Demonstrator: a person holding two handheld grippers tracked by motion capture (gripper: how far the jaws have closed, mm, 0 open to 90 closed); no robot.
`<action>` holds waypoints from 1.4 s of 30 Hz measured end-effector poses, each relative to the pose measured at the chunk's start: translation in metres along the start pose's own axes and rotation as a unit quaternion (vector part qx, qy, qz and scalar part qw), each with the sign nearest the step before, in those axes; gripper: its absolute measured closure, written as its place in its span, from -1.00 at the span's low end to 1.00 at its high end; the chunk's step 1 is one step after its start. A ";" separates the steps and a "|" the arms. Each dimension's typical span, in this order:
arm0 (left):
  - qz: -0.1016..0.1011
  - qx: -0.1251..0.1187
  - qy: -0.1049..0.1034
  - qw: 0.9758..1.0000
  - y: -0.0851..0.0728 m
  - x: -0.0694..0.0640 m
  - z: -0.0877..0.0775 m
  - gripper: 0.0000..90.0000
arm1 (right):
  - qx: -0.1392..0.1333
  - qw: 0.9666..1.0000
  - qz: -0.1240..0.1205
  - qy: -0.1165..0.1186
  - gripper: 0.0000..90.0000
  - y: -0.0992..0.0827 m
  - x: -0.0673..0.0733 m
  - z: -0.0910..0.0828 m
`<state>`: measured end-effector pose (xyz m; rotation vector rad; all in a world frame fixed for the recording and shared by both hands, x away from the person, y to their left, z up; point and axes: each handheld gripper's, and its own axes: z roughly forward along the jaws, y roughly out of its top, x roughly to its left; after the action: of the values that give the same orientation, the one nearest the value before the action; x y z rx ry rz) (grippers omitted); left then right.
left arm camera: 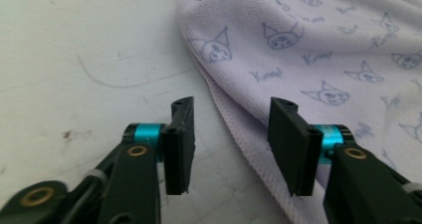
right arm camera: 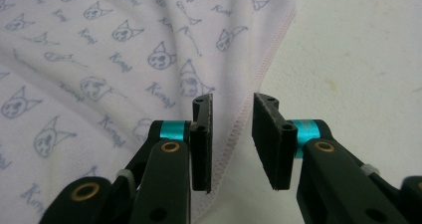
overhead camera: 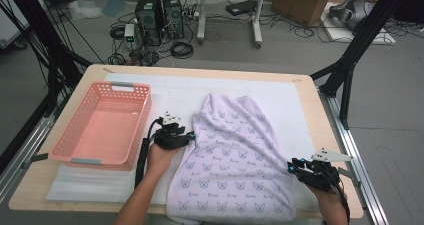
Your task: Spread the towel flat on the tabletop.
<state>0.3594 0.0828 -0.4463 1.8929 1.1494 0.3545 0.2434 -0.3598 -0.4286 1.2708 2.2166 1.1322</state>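
Observation:
A lilac towel (overhead camera: 235,155) printed with small cat faces lies rumpled on the white mat, its near end hanging over the table's front edge. My left gripper (overhead camera: 189,135) sits at the towel's left edge. In the left gripper view the left gripper (left arm camera: 231,144) is open, with the stitched hem of the towel (left arm camera: 318,50) running between the jaws, untouched by the pads. My right gripper (overhead camera: 292,166) rests at the towel's right edge near the front. In the right gripper view the right gripper (right arm camera: 232,139) is open, the towel (right arm camera: 99,59) hem lying in the gap.
A pink plastic basket (overhead camera: 75,120) stands empty at the left of the table. A white mat (overhead camera: 280,100) covers the middle of the wooden tabletop. Behind the table, computers and cables lie on the floor. Black frame posts stand at both sides.

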 end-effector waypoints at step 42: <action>0.013 -0.008 -0.014 1.000 -0.051 -0.009 -0.063 0.88 | 0.034 0.998 -0.003 -0.059 0.93 0.035 -0.024 0.047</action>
<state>0.2861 0.1188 -0.4480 1.8939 1.1020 0.3497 0.3054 -0.3477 -0.4324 1.3230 2.1861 0.9614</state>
